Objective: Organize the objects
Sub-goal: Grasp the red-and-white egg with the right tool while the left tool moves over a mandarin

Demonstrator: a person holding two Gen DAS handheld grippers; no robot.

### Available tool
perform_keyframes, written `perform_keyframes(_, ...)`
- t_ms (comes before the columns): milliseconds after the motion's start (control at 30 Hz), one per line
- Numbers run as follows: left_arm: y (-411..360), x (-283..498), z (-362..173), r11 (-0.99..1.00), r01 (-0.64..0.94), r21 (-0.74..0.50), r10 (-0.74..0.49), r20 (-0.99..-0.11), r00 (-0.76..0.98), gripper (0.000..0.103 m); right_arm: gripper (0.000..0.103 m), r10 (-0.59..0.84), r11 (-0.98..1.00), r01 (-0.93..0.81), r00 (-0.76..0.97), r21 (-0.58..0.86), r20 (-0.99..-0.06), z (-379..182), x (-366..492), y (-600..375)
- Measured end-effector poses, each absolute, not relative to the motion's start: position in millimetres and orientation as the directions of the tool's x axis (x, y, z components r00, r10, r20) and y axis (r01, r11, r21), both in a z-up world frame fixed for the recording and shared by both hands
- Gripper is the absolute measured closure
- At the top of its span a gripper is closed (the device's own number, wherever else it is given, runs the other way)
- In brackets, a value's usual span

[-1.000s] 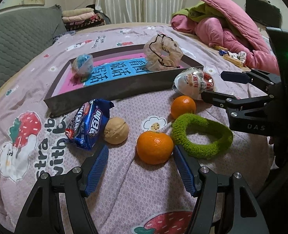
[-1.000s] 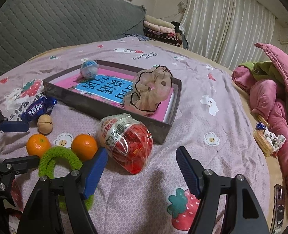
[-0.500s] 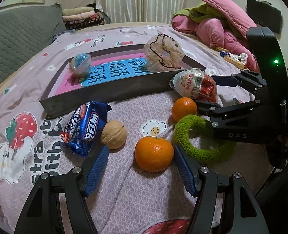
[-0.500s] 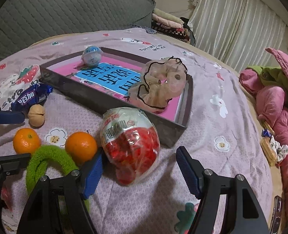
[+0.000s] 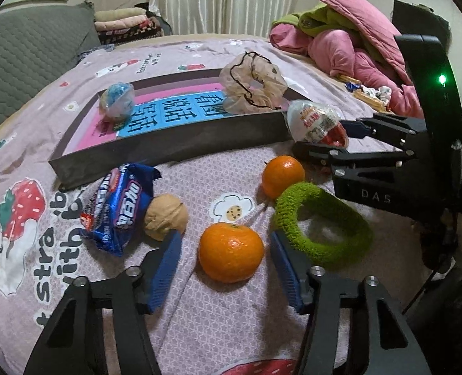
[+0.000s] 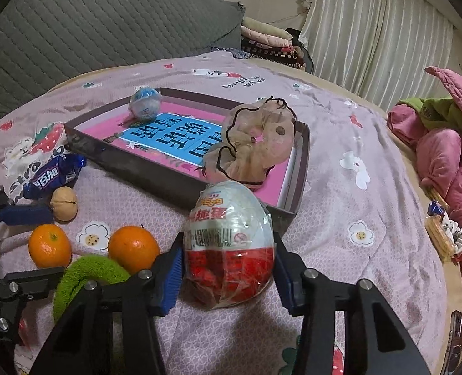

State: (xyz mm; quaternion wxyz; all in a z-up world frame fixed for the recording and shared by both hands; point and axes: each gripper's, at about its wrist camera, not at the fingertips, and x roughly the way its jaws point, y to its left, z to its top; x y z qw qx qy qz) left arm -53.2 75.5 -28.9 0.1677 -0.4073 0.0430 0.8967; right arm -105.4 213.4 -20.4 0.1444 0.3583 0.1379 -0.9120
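An orange lies on the bedspread between the blue pads of my left gripper; the jaws are closing and small gaps still show on both sides. My right gripper is closing too, with its pads against a red-and-white wrapped toy egg, which stands upright by the tray's corner. The dark tray holds a beige scrunchie and a blue-white ball. A second orange, a green scrunchie, a walnut and a blue snack packet lie in front of the tray.
A heap of pink quilts sits at the back right, with small wrapped snacks beside it. A grey quilted headboard runs along the left. Folded blankets are stacked by the curtain. A phone lies at the bed's right edge.
Both grippers have narrowed. The right one has come forward around the toy egg and closed on it, and the egg now stands upright. The left pads have drawn in beside the orange.
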Motion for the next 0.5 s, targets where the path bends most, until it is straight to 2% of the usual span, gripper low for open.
perform_keyframes(133,80,-52,-31,-0.936,-0.349,-0.051,0.267,-0.749,-0.606,0.059,0.052,-0.178,-0.926,0.357,-0.703,-0.124,-0.689,-18,-106,215)
perform_keyframes(500,74,-51,-25,-0.935,-0.343,-0.088,0.293,-0.737,-0.609,0.062,0.053,-0.213,-0.941,0.334,-0.719,-0.059,-0.662,-8,-105,225)
